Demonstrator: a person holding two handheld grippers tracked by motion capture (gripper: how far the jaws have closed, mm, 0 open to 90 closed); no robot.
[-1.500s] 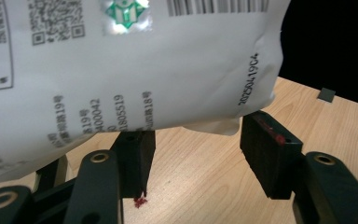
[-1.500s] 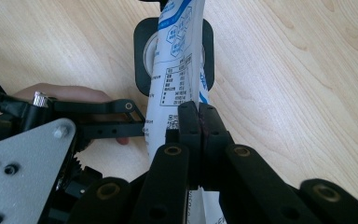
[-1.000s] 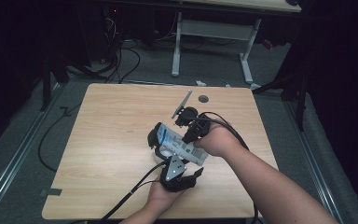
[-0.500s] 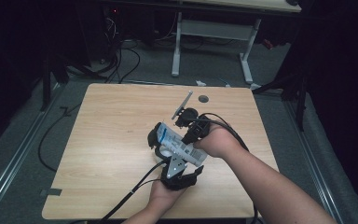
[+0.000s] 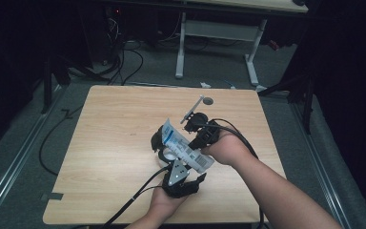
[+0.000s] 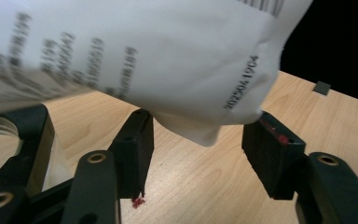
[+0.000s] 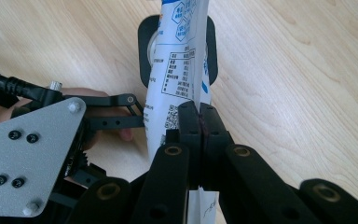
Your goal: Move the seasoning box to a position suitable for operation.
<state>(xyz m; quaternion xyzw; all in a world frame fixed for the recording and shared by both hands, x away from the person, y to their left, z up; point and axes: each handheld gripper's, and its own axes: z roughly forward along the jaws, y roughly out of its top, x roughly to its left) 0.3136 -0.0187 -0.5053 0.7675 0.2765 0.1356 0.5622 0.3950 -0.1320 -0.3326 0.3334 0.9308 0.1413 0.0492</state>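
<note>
We pinch the white-and-blue printed plastic pouch (image 7: 179,56) in the fully closed right gripper (image 7: 199,126), while our left gripper (image 6: 196,140) gapes beneath its corner, untouching.

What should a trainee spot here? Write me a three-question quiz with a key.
1. Which gripper pinches the white pouch?
2. True or false: the pouch lies flat on the table.
3. The tabletop is: A glass, B light wood, C metal.
Key: 1 the right gripper; 2 false; 3 B.
</note>
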